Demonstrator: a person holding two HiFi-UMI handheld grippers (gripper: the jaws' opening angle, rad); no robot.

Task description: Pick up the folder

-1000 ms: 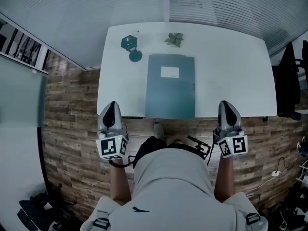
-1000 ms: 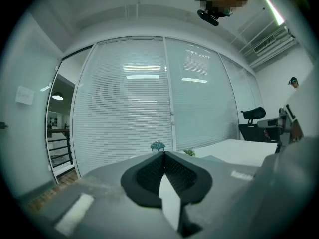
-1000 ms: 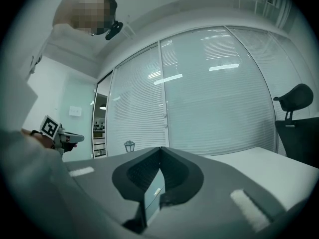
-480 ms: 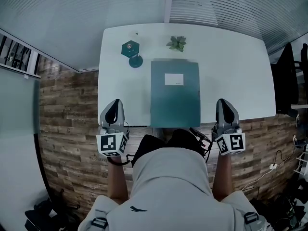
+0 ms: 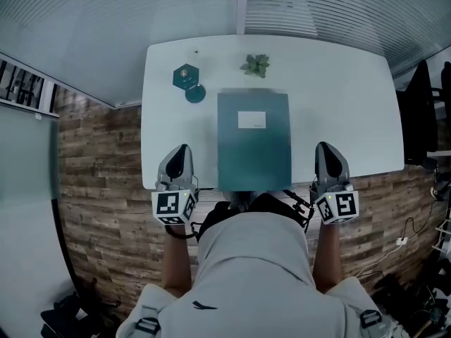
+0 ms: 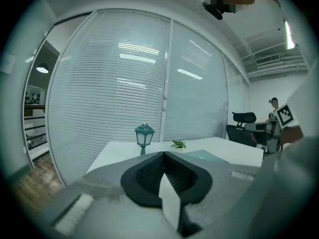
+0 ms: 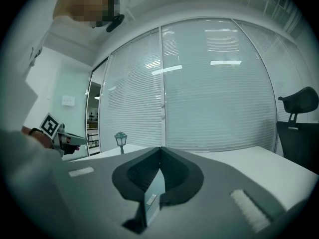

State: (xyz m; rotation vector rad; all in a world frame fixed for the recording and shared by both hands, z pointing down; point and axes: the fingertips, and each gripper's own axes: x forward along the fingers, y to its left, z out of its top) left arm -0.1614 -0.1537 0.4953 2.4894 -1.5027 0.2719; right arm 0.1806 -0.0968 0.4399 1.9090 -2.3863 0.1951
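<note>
A teal folder (image 5: pixel 254 138) with a white label lies flat in the middle of the white table (image 5: pixel 338 104), its near end at the front edge. In the left gripper view only a thin teal strip of the folder (image 6: pixel 207 155) shows past the jaws. My left gripper (image 5: pixel 181 151) is shut and empty at the table's front edge, left of the folder. My right gripper (image 5: pixel 330 148) is shut and empty at the front edge, right of the folder. Both point across the table, roughly level. In their own views the left gripper (image 6: pixel 163 154) and right gripper (image 7: pixel 160 149) show jaws closed together.
A small teal lantern (image 5: pixel 189 80) and a little green plant (image 5: pixel 255 65) stand at the table's far side, behind the folder. Blinds cover the glass wall beyond. A black office chair (image 5: pixel 423 115) stands at the right. The floor is wood planking.
My left gripper has shifted right and forward, closer to the folder's left side. The right gripper has crept slightly toward the table edge. The folder lies where it was.
</note>
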